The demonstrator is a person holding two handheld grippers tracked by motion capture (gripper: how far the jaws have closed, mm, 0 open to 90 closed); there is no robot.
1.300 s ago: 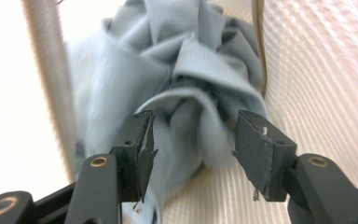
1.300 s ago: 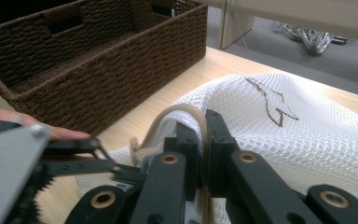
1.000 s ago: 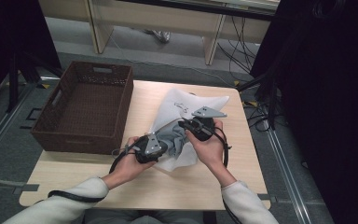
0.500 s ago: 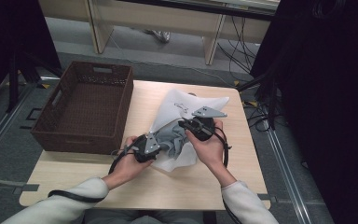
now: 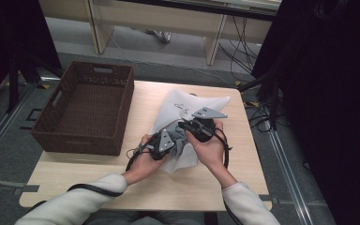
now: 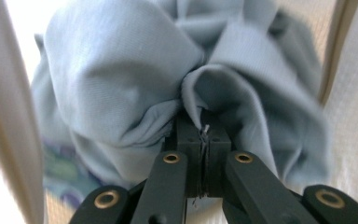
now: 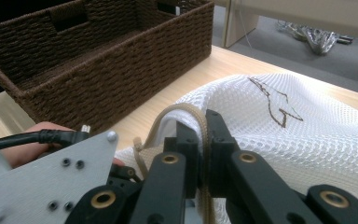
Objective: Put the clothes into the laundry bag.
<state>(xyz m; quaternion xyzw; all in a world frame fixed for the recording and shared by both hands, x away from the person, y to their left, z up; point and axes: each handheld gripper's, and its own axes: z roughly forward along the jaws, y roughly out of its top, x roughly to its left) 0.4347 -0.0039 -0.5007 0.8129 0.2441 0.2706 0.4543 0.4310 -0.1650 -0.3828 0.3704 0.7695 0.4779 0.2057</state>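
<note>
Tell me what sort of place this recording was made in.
Probably a lab or office workroom set up for recording, not a home. A small wooden table stands on grey carpet, loose cables run under desks behind it, and black curtains screen the right side.

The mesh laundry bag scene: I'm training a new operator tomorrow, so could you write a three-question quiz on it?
1. True or false: the left gripper is shut on blue-grey cloth.
2. What does the right gripper pinch?
A. the basket's handle
B. the beige edge band of the white mesh bag
C. a cable
3. Fill in: the brown wicker basket stands at the table's ____ side in the high view.

Key:
1. True; cloth bunches around the closed jaws.
2. B; the band loops over the closed jaws.
3. Left; it holds nothing that can be seen.
</note>
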